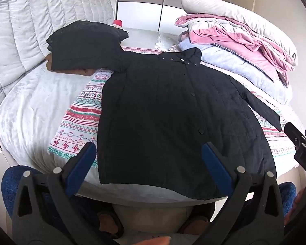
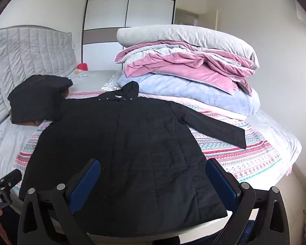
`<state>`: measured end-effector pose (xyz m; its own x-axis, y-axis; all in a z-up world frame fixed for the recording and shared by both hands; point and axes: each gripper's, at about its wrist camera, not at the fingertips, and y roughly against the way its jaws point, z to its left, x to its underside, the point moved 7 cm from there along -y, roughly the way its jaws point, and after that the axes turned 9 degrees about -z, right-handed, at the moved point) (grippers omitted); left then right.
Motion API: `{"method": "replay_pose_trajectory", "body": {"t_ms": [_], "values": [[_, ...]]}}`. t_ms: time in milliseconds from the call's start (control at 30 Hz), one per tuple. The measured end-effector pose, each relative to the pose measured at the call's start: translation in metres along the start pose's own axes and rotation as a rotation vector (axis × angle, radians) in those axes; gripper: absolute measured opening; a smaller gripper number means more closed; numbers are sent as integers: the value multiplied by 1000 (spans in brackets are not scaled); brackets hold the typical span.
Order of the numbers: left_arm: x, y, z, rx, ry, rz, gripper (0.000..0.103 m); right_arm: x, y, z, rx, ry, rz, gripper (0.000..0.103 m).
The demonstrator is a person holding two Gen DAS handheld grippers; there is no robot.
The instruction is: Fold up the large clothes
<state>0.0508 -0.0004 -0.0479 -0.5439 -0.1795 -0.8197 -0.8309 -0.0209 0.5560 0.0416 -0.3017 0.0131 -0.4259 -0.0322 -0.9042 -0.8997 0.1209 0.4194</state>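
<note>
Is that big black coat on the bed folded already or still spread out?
Spread out. The black coat lies flat, buttoned front up, one sleeve stretched sideways across the patterned blanket.

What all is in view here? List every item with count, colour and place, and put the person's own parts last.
coat: one, black, spread flat and buttoned on the patterned cover.
folded garments: one stack, black over brown, by the headboard.
patterned cover: one, white with red and green bands, under the coat.
bedding pile: one, grey, pink and pale blue, behind the coat.
headboard: one, grey quilted, left.
wardrobe: one, white, at the back.
red object: one, far edge of the bed; kind unclear.
left tool: one, black with blue pads, open over the hem.
right tool: one, same, open over the hem.
</note>
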Motion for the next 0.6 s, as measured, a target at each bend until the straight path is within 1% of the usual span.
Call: {"method": "replay_pose_trajectory", "body": {"t_ms": [67,200,233,300,467,500,600], "values": [[1,2,-1,9,3,-6,103,-4,-6,3,8,0,1,103],[-3,1,-5,5,12,-12,103,3,1,11,12,-2,12,103],[-3,1,-6,4,17,-13,103,-2,-2,8,5,-4,11,103],[-4,2,0,17,32,-17,103,0,-1,4,2,9,-4,103],[-5,2,2,4,9,-25,103,-1,-2,3,-4,5,-2,103],[-3,4,-2,-10,-4,-15,103,-1,-2,3,-3,3,-1,103],[-3,5,-5,-7,-21,-13,103,-1,-3,1,-8,0,3,103]]}}
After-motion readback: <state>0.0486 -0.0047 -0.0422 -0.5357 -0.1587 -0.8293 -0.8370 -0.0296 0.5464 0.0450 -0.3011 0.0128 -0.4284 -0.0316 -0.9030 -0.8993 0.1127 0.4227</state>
